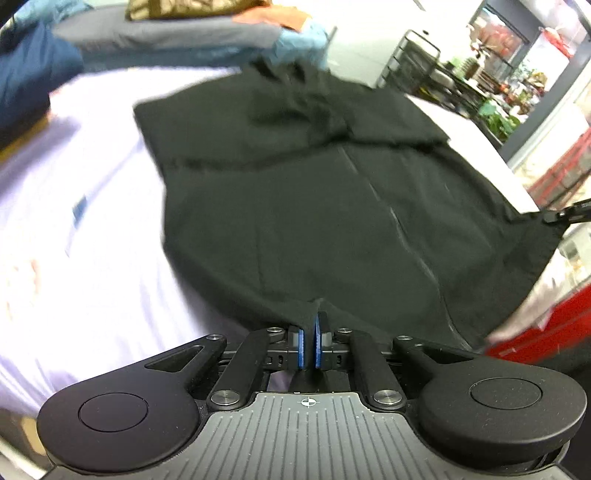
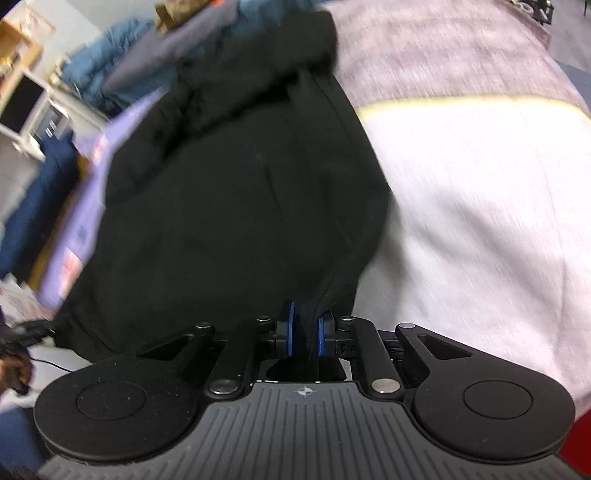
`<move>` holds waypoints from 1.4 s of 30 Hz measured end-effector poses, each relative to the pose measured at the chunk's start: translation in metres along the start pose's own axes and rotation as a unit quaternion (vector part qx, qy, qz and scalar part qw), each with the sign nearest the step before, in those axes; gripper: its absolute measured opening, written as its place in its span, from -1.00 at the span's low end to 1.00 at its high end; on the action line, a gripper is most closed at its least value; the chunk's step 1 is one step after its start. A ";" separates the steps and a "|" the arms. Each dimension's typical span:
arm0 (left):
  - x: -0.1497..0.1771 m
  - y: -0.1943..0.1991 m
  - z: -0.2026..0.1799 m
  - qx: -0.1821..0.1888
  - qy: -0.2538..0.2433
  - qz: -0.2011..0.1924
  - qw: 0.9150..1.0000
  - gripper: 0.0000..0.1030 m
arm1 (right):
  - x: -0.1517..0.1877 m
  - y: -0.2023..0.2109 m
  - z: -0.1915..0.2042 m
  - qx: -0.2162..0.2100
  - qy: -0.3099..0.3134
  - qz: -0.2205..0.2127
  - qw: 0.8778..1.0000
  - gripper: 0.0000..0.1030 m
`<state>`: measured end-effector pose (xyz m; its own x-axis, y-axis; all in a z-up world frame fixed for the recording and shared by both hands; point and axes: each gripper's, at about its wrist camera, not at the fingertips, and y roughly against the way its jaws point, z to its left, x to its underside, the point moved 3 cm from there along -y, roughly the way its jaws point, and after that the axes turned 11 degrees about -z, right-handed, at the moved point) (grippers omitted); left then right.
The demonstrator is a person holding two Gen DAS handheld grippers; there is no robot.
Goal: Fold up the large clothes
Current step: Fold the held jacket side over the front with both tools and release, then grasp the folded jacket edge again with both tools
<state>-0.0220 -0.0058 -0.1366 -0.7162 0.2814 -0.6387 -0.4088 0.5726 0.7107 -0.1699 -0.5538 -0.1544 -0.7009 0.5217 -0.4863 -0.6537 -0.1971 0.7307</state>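
Observation:
A large black garment [image 1: 314,206] lies spread over a pale lilac sheet [image 1: 74,240]. My left gripper [image 1: 309,332] is shut on its near hem, cloth pinched between the blue pads. The right gripper's tip [image 1: 565,216] shows at the far right edge of the left wrist view, holding another corner. In the right wrist view the same black garment [image 2: 229,206] stretches away, and my right gripper [image 2: 304,332] is shut on a bunched fold of its edge. Both views are blurred by motion.
A pile of other clothes, blue, grey and brown [image 1: 166,33], lies at the far end of the sheet. A black wire rack [image 1: 417,62] and a red object [image 1: 554,332] stand to the right. White furniture [image 2: 26,107] is at the left.

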 end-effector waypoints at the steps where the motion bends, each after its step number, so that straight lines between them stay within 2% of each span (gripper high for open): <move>1: -0.014 -0.004 0.005 -0.016 -0.006 -0.002 1.000 -0.19 | -0.013 0.002 0.006 -0.009 0.003 -0.009 1.000 -0.73; 5: -0.076 -0.024 0.025 -0.055 -0.032 -0.035 0.997 -0.22 | -0.080 -0.001 0.027 -0.029 0.019 -0.050 0.998 -0.73; 9: -0.150 -0.051 0.054 -0.077 -0.027 -0.068 0.994 -0.25 | -0.162 -0.029 0.038 -0.026 0.022 -0.078 0.996 -0.73; 13: -0.217 -0.088 0.101 -0.101 0.014 -0.089 0.991 -0.26 | -0.238 -0.051 0.043 0.002 0.027 -0.101 0.995 -0.74; 16: -0.258 -0.128 0.138 -0.120 0.055 -0.090 0.987 -0.28 | -0.290 -0.093 0.056 0.024 0.008 -0.122 0.992 -0.74; 19: -0.289 -0.174 0.162 -0.132 0.062 -0.086 0.986 -0.33 | -0.339 -0.131 0.061 0.047 -0.008 -0.148 0.988 -0.74; 23: -0.306 -0.223 0.178 -0.142 0.061 -0.069 0.986 -0.32 | -0.378 -0.183 0.065 0.092 -0.011 -0.159 0.983 -0.74; 29: -0.305 -0.275 0.198 -0.148 0.052 -0.033 0.987 -0.29 | -0.392 -0.253 0.057 0.162 -0.045 -0.149 0.974 -0.74; 31: -0.300 -0.284 0.206 -0.149 0.061 -0.021 0.987 -0.01 | -0.385 -0.262 0.052 0.176 -0.054 -0.147 0.972 -0.72; 32: -0.297 -0.286 0.208 -0.149 0.066 -0.016 0.987 0.12 | -0.384 -0.267 0.050 0.184 -0.063 -0.147 0.970 -0.68; 33: -0.294 -0.287 0.210 -0.152 0.069 -0.012 0.986 0.62 | -0.382 -0.272 0.050 0.189 -0.074 -0.149 0.968 -0.64; 34: -0.292 -0.287 0.213 -0.160 0.070 -0.014 0.985 0.92 | -0.380 -0.275 0.049 0.191 -0.082 -0.151 0.966 -0.47; 35: -0.292 -0.283 0.215 -0.182 0.069 -0.020 0.981 1.00 | -0.378 -0.276 0.049 0.193 -0.085 -0.156 0.965 0.03; 36: -0.292 -0.277 0.218 -0.214 0.065 -0.031 0.974 1.00 | -0.374 -0.272 0.052 0.204 -0.082 -0.165 0.961 0.38; 37: -0.292 -0.268 0.222 -0.245 0.056 -0.052 0.967 1.00 | -0.371 -0.268 0.054 0.220 -0.072 -0.183 0.955 0.82; 38: -0.293 -0.259 0.225 -0.263 0.043 -0.071 0.961 1.00 | -0.369 -0.262 0.058 0.233 -0.060 -0.204 0.949 0.83; 40: -0.293 -0.243 0.230 -0.278 0.026 -0.084 0.956 1.00 | -0.365 -0.252 0.061 0.243 -0.042 -0.221 0.944 0.82; 42: -0.289 -0.233 0.227 -0.271 0.006 -0.083 0.959 1.00 | -0.357 -0.245 0.067 0.256 -0.018 -0.222 0.941 0.82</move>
<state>0.4087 -0.0460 -0.1846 -0.6210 0.2111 -0.7549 -0.7490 0.1241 0.6509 0.2594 -0.6361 -0.1281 -0.3756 0.4885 -0.7875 -0.6497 0.4671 0.5997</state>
